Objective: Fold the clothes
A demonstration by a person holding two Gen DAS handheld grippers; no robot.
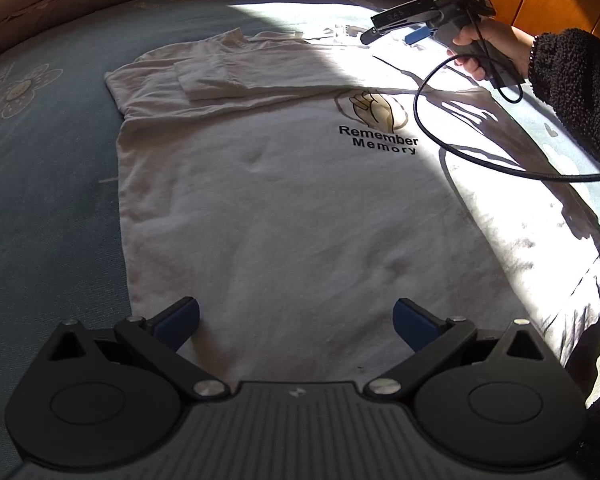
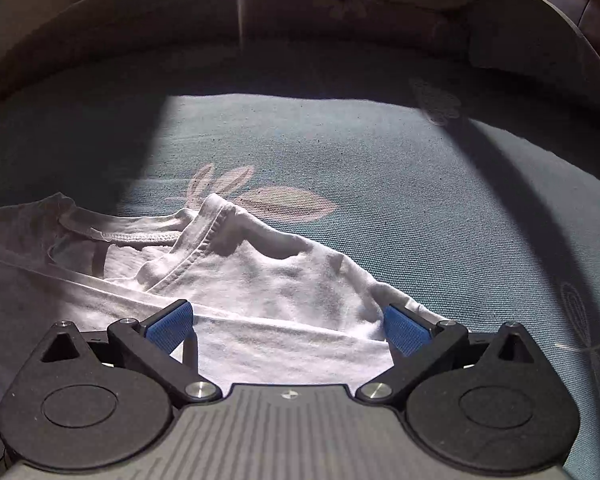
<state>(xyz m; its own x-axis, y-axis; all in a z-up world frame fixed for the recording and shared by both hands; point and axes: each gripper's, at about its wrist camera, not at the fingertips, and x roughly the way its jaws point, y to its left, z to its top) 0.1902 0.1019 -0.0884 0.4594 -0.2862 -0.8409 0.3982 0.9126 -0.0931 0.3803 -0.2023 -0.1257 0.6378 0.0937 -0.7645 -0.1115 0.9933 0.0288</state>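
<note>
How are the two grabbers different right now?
The left gripper sits over the T-shirt near its bottom hem; the right gripper is up by the collar. The left one is in shade, the right one in sunlight. Both are open, with blue pads.

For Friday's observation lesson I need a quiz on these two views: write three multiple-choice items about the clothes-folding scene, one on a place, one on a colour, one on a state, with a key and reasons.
1. Where does the T-shirt lie?
A. On a wooden floor
B. On a blue flowered bedsheet
C. In a basket

2. What colour are the pads on the right gripper?
A. Blue
B. Red
C. Yellow

3. How do the jaws of the left gripper stand?
A. Shut on a sleeve
B. Shut on the collar
C. Open, holding nothing

Key:
1 B, the sheet shows all round the shirt.
2 A, both pads are plainly blue.
3 C, the jaws stand wide apart above the shirt's hem.
</note>
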